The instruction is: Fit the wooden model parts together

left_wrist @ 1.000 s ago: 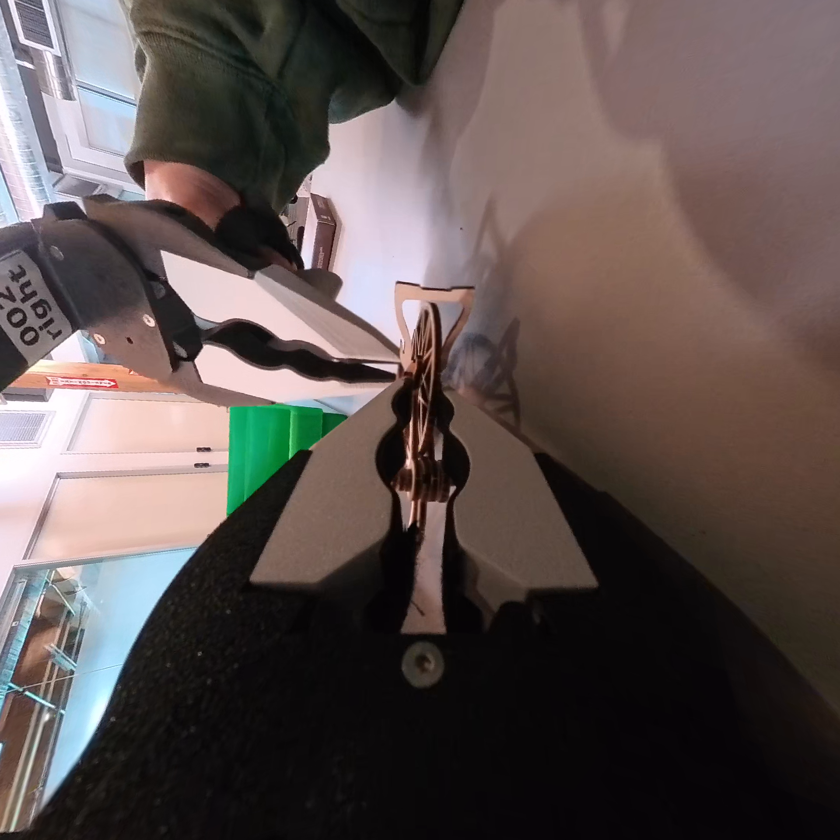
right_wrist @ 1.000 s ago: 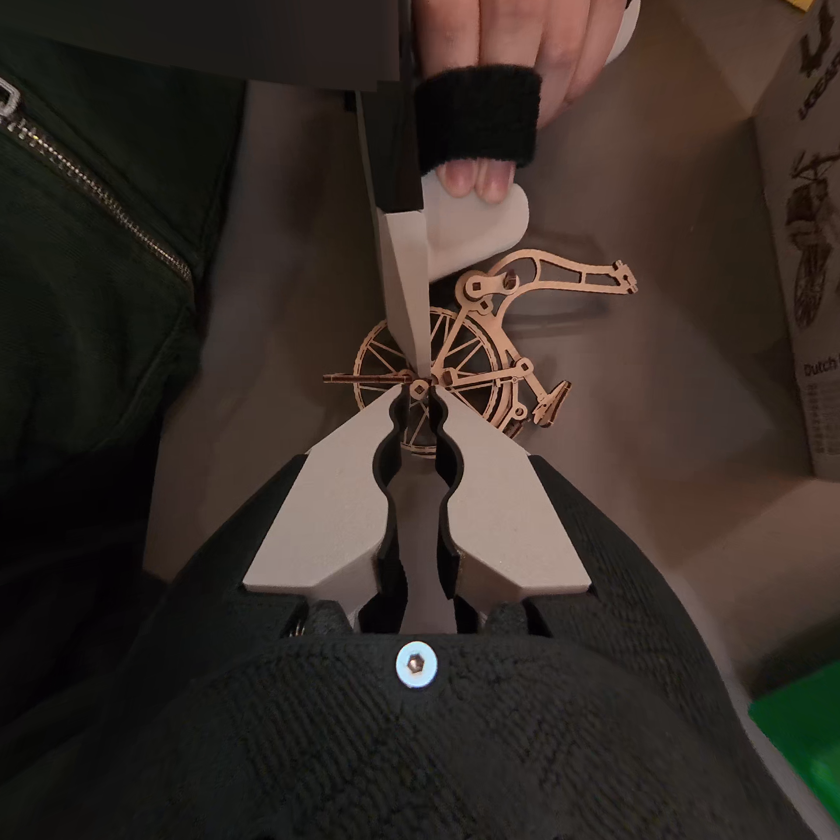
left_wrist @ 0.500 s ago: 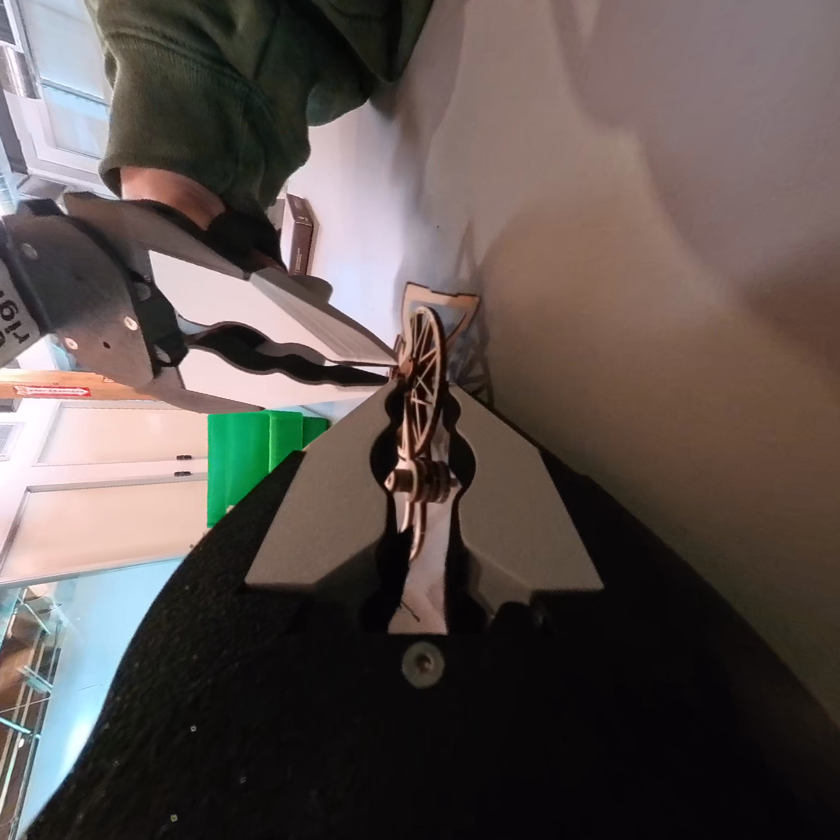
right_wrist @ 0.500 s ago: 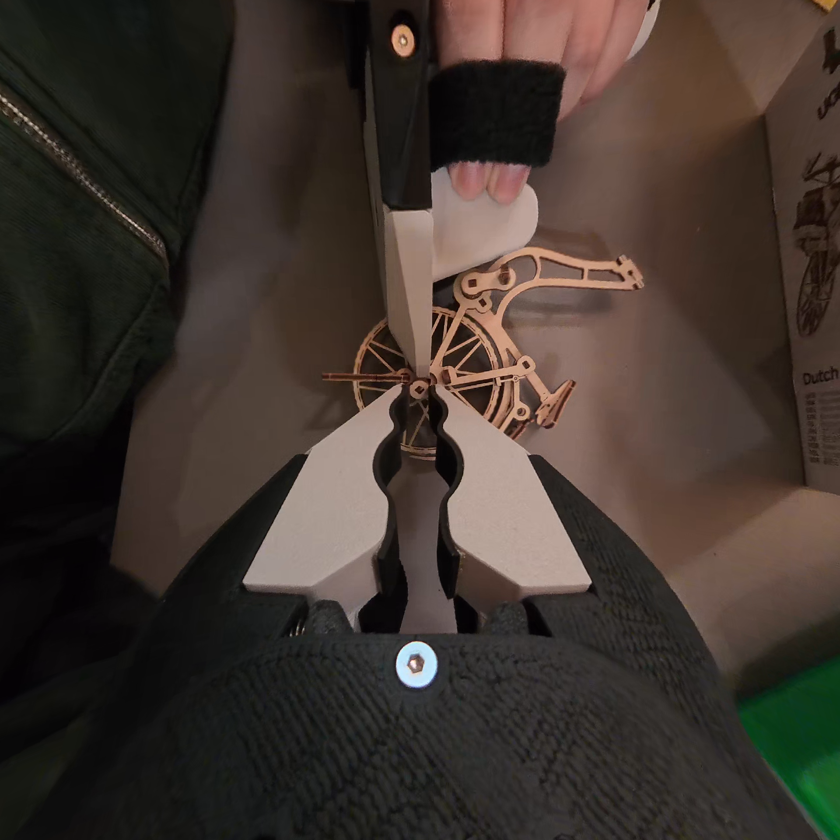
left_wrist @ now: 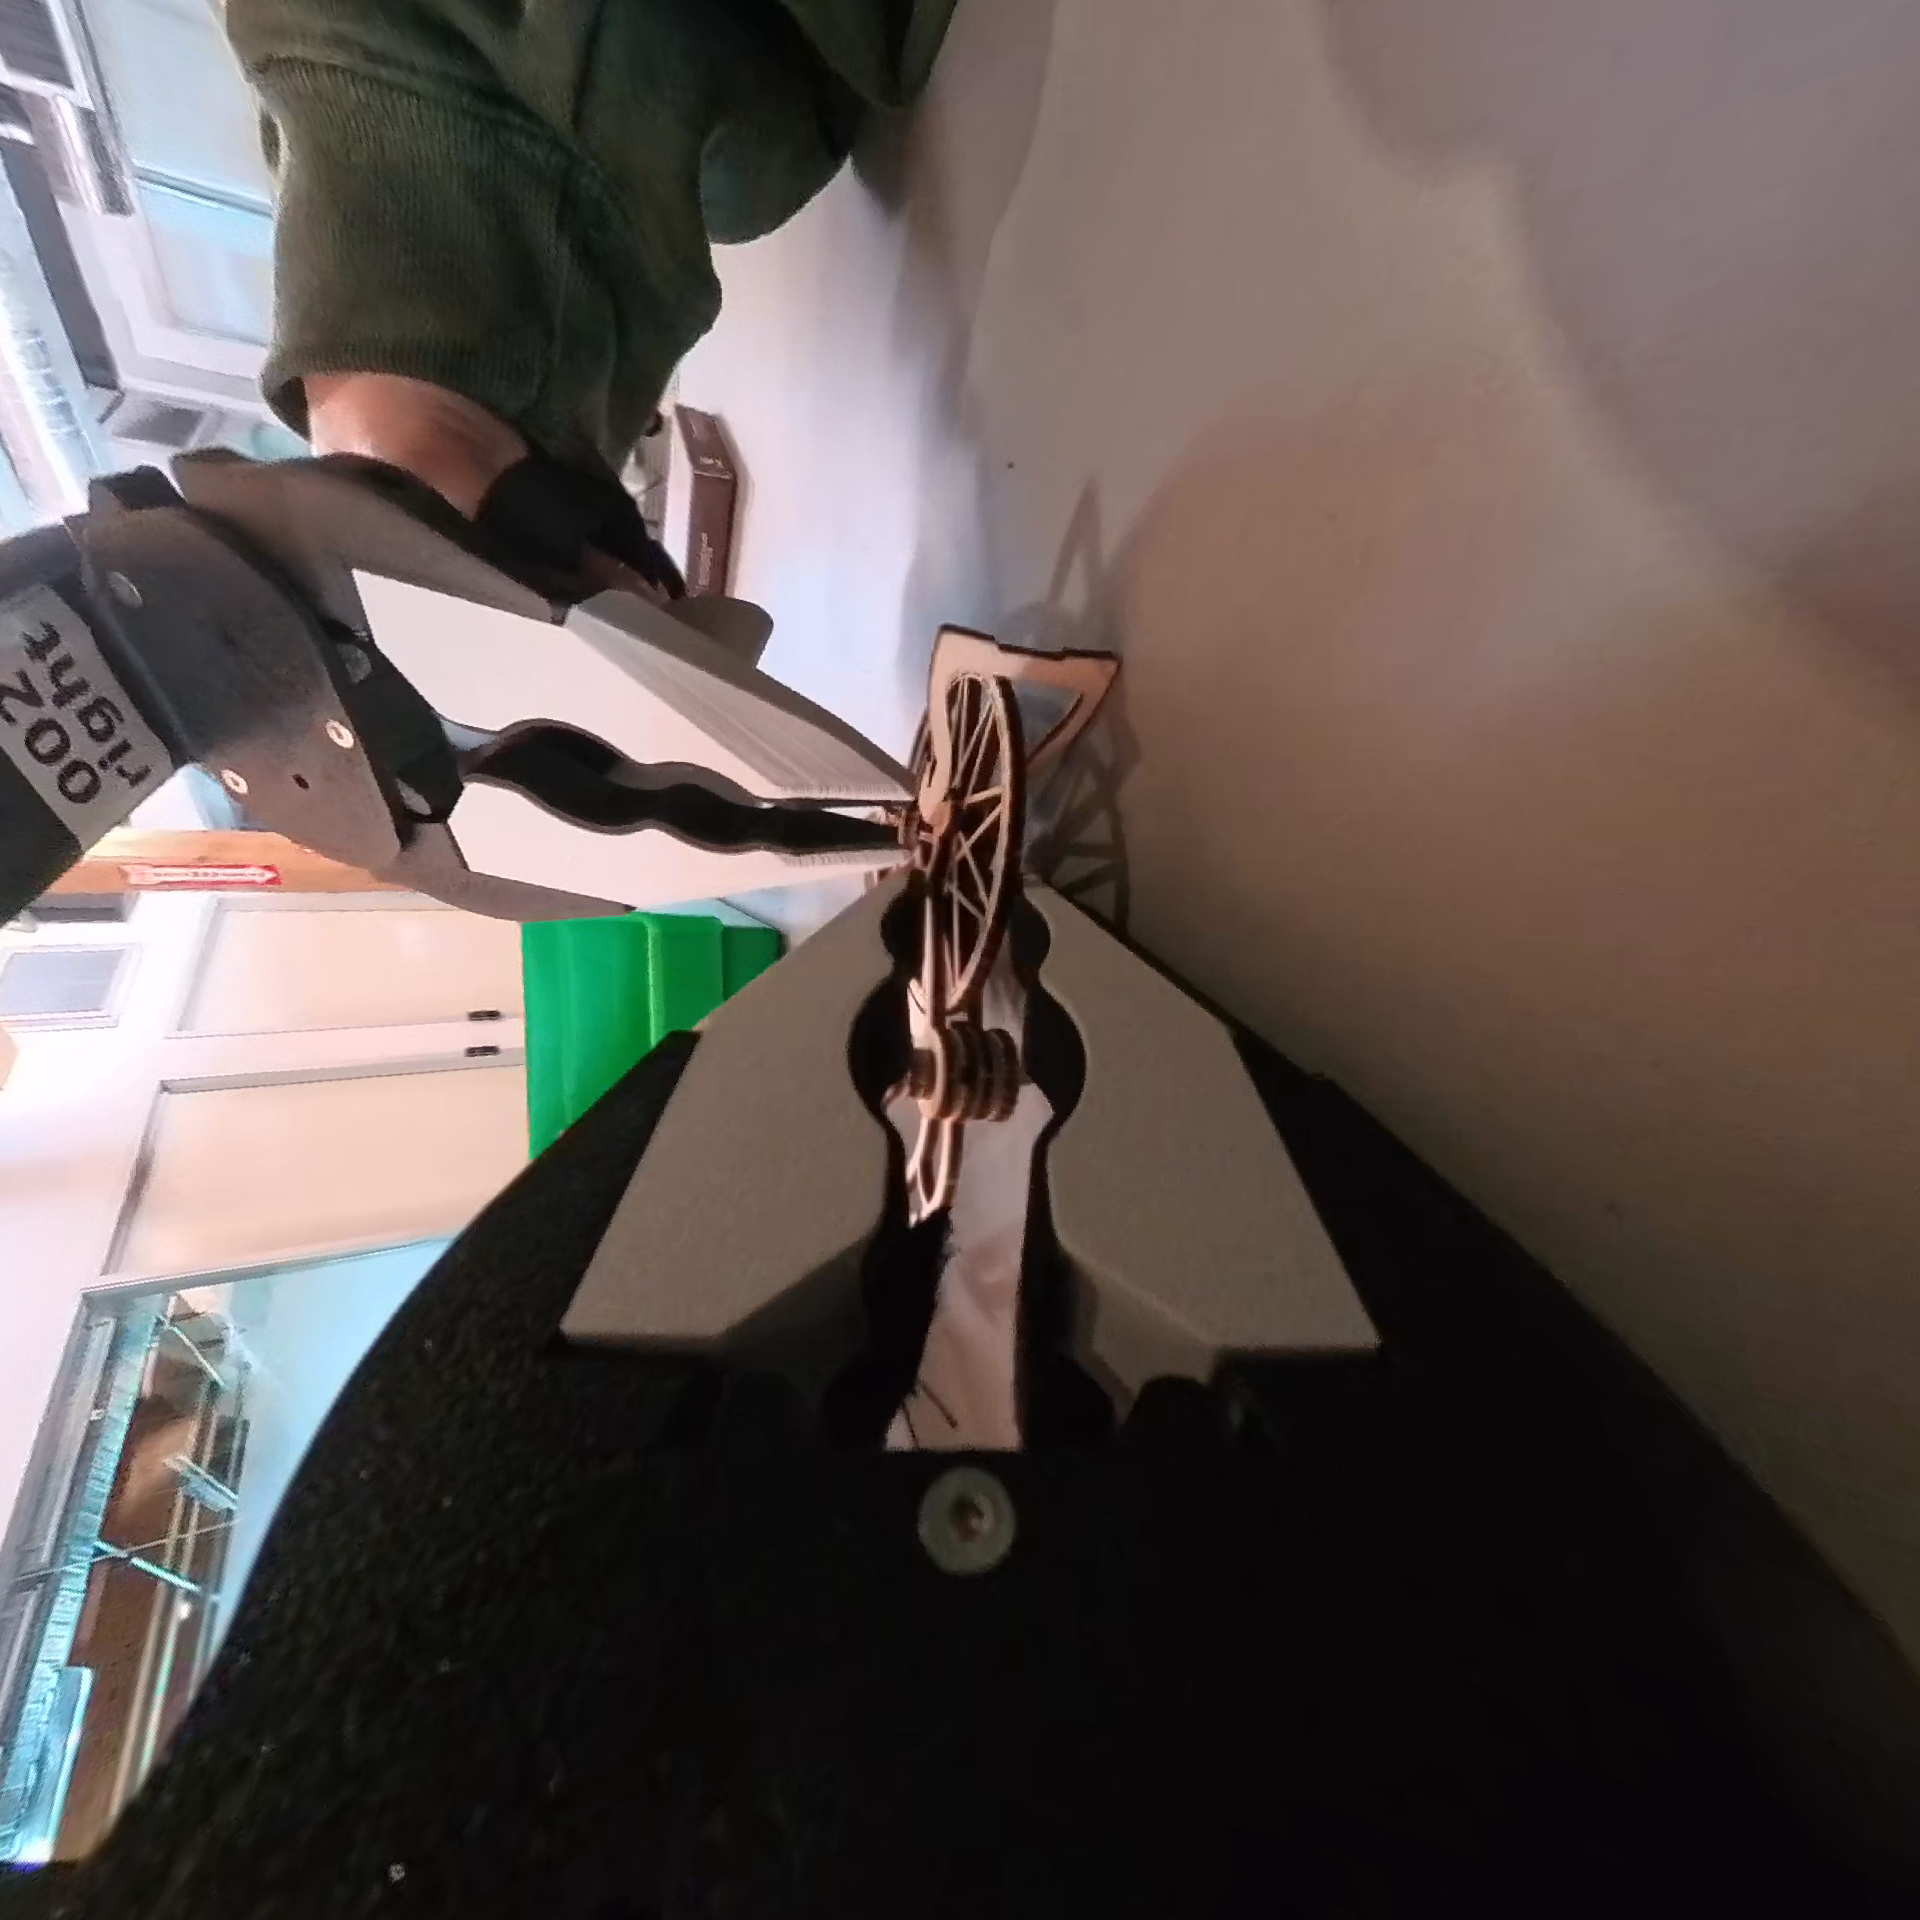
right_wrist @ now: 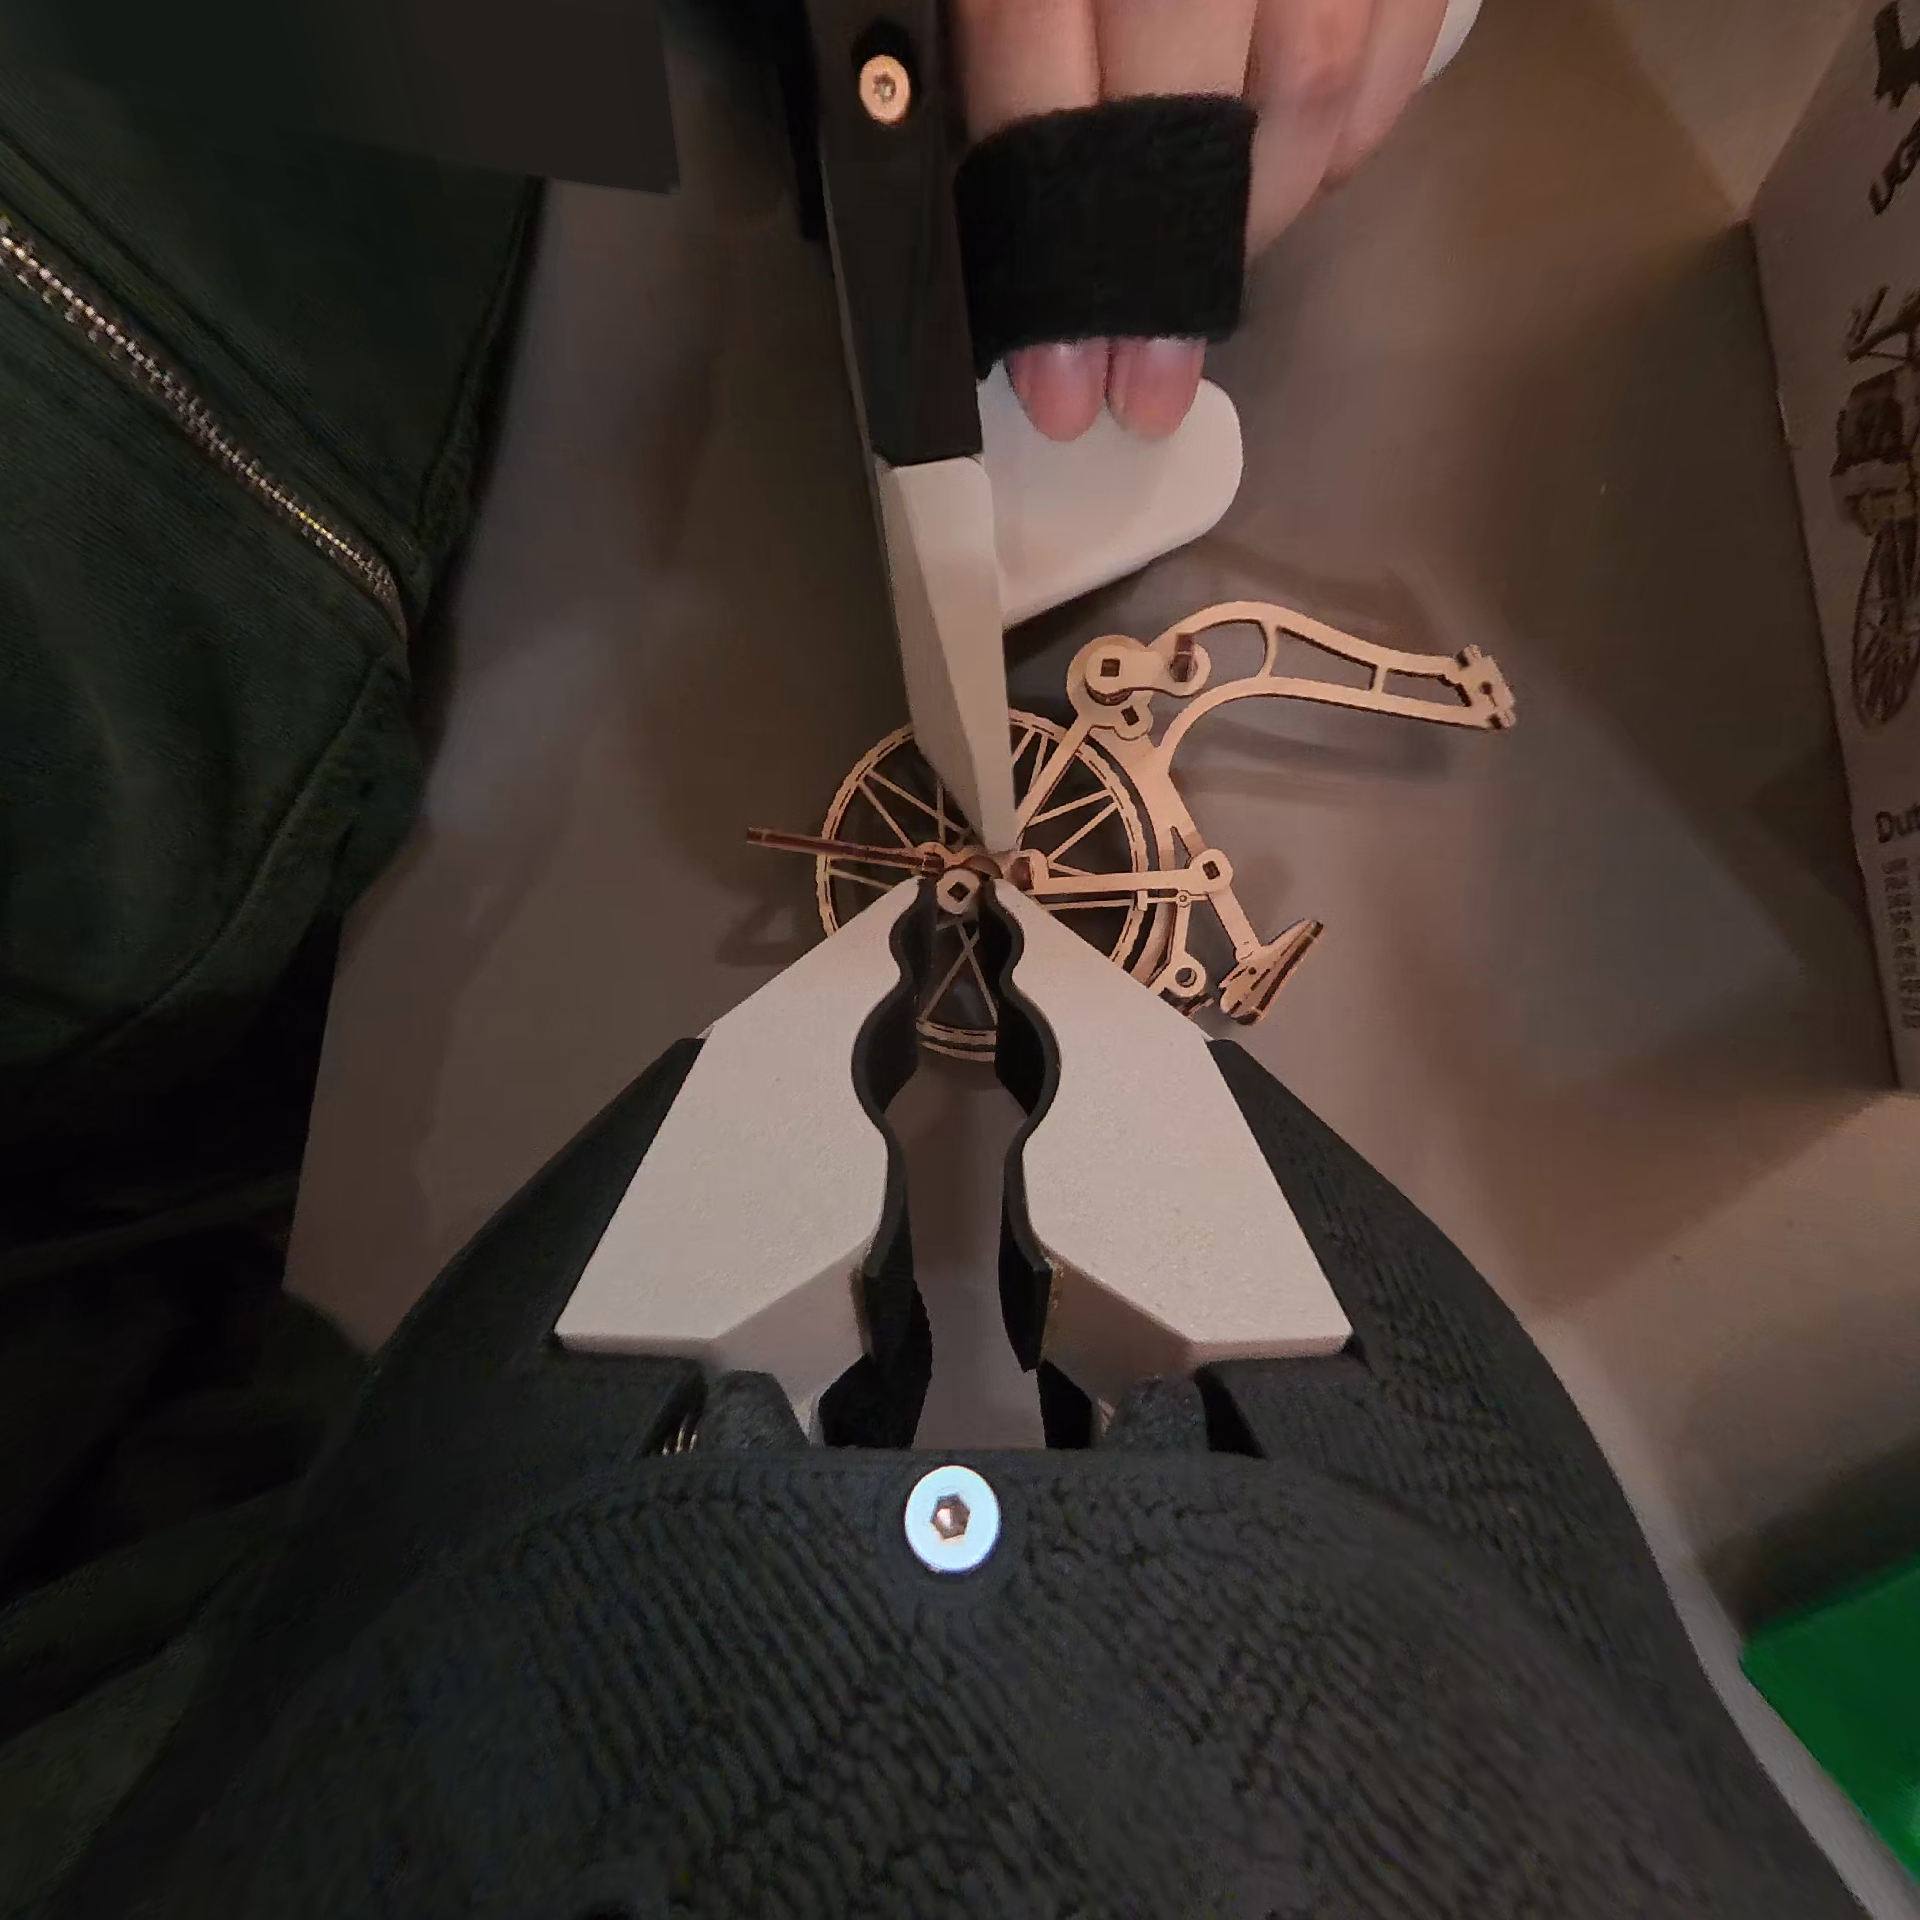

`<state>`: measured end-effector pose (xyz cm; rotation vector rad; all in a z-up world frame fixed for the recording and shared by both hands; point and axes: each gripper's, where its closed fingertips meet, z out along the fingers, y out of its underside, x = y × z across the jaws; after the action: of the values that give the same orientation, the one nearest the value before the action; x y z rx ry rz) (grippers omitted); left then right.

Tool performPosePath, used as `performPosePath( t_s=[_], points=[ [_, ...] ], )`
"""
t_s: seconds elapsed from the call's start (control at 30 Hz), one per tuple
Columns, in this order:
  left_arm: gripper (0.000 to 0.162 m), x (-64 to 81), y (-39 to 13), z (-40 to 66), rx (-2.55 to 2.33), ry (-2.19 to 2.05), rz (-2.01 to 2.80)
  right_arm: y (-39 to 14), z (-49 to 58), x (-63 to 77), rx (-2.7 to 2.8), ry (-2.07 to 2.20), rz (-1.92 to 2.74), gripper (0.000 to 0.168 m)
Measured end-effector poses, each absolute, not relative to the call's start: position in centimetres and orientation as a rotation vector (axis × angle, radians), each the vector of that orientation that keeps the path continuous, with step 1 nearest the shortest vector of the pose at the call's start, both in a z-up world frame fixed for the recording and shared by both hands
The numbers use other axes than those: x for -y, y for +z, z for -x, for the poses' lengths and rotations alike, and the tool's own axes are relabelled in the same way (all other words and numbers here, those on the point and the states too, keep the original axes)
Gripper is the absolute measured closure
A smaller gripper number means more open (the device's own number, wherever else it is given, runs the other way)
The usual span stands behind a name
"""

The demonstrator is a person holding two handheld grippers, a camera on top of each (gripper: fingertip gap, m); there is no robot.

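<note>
A wooden bicycle model [right_wrist: 1122, 790], with a spoked wheel, a curved frame arm and a pedal, hangs above the white table. My left gripper [left_wrist: 966, 914] is shut on the model's wheel [left_wrist: 1008, 800], seen edge-on. In the right wrist view it comes down from above [right_wrist: 987, 821]. My right gripper [right_wrist: 958, 899] is shut on a small square-holed wooden part [right_wrist: 956, 888] at the wheel's hub. A thin wooden strip [right_wrist: 831, 847] sticks out to the left of it. In the left wrist view the right gripper [left_wrist: 883, 826] reaches the hub from the left.
A printed sheet [right_wrist: 1849, 623] stands at the right. A green bin [right_wrist: 1849, 1704] is at the lower right and also shows in the left wrist view [left_wrist: 623, 997]. A brown box [left_wrist: 707, 499] stands on the white table [left_wrist: 1455, 727]. A dark green jacket [right_wrist: 208, 520] fills the left.
Both grippers keep their hold. The wheel has turned slightly, showing more of its spokes in the left wrist view. The left gripper's hand has come a little lower in the right wrist view.
</note>
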<state>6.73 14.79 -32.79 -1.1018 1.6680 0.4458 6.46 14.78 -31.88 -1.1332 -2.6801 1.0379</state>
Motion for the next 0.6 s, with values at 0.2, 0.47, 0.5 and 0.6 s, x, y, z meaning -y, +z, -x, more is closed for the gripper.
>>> performPosePath(
  t_s=[0.2,0.47,0.5,0.6],
  points=[
    [0.15,-14.63,-32.8,-6.93,-1.68,0.455,1.075,-31.9,-6.49,-14.55,2.69,1.004,1.087,0.163],
    [0.152,-14.52,-32.76,-6.92,-1.702,0.478,1.083,-32.15,-6.4,-14.7,2.7,0.767,1.013,0.163],
    [0.153,-14.53,-32.65,-6.97,-1.693,0.466,1.091,-32.2,-6.48,-14.73,2.707,0.729,0.989,0.163],
    [0.154,-14.59,-32.42,-7.02,-1.674,0.447,1.113,-32.07,-6.58,-14.76,2.71,0.696,0.937,0.163]
  ],
)
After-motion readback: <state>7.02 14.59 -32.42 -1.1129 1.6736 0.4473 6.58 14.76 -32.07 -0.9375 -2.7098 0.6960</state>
